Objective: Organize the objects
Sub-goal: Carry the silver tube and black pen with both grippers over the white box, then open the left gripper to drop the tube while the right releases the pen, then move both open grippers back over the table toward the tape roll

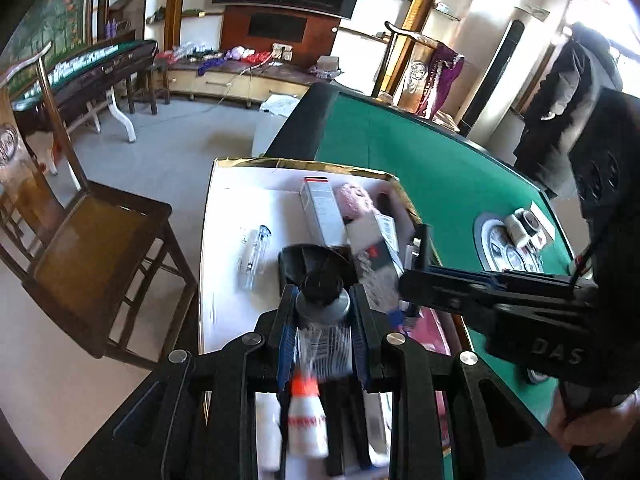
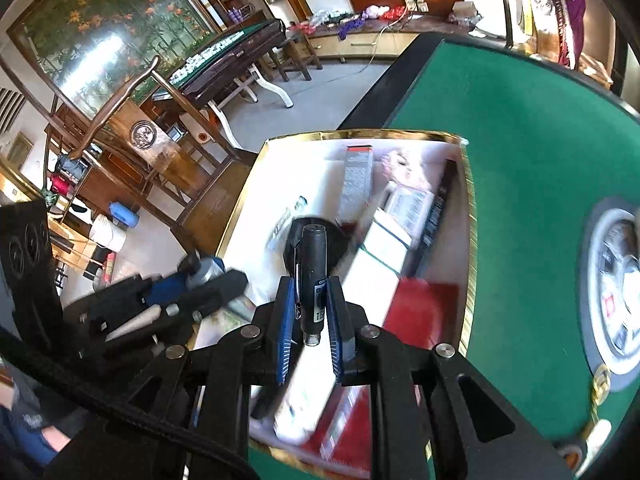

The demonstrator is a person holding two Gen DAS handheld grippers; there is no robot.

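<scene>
A gold-rimmed white box (image 1: 240, 162) (image 2: 360, 135) sits on the green table and holds several items. My left gripper (image 1: 323, 300) is shut on a small dark-capped bottle (image 1: 324, 312) above the box's near part. My right gripper (image 2: 310, 292) is shut on a black pen (image 2: 313, 276) with a metal clip, above the box. Inside lie a grey carton (image 1: 322, 208) (image 2: 357, 176), a pink fluffy thing (image 1: 354, 198), a clear pen (image 1: 254, 258), a black round object (image 1: 304, 258) (image 2: 334, 240) and white boxes (image 2: 384, 256).
A wooden chair (image 1: 92, 248) stands left of the box. The green felt table (image 1: 420, 160) (image 2: 520, 128) stretches right, with a round dial (image 1: 504, 248) (image 2: 616, 292) set in it. A white orange-capped bottle (image 1: 306, 416) lies under my left gripper. A second table (image 1: 80, 68) stands far left.
</scene>
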